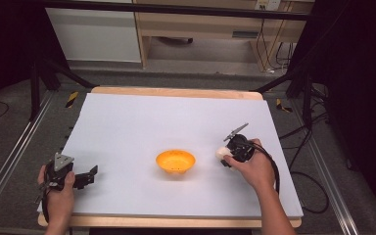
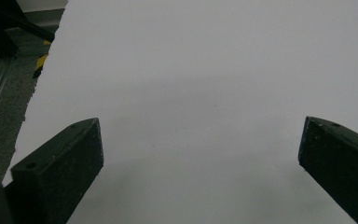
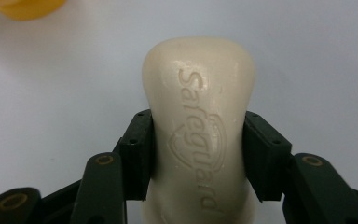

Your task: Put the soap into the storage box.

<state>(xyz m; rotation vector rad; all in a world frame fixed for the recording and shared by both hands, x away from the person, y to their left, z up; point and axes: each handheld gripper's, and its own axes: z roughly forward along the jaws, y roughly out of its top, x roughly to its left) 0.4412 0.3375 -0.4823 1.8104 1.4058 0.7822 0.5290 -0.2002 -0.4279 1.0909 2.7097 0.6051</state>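
Observation:
An orange bowl point(image 1: 176, 161) sits near the middle of the white table top point(image 1: 166, 122); its edge shows as an orange blur point(image 3: 25, 8) at the top left of the right gripper view. My right gripper point(image 1: 227, 155) is to the right of the bowl, shut on a cream bar of soap point(image 3: 198, 121) stamped "Safeguard"; the soap point(image 1: 222, 152) pokes out toward the bowl. The two jaws press on the bar's sides. My left gripper point(image 1: 90, 175) rests at the table's front left, open, with bare white surface between its fingers point(image 2: 60, 168).
The wooden table edge point(image 1: 176, 91) runs along the back. Black frame legs point(image 1: 39, 83) stand at both sides, and cables point(image 1: 298, 147) trail off the right side. A cabinet point(image 1: 200, 24) stands behind the table.

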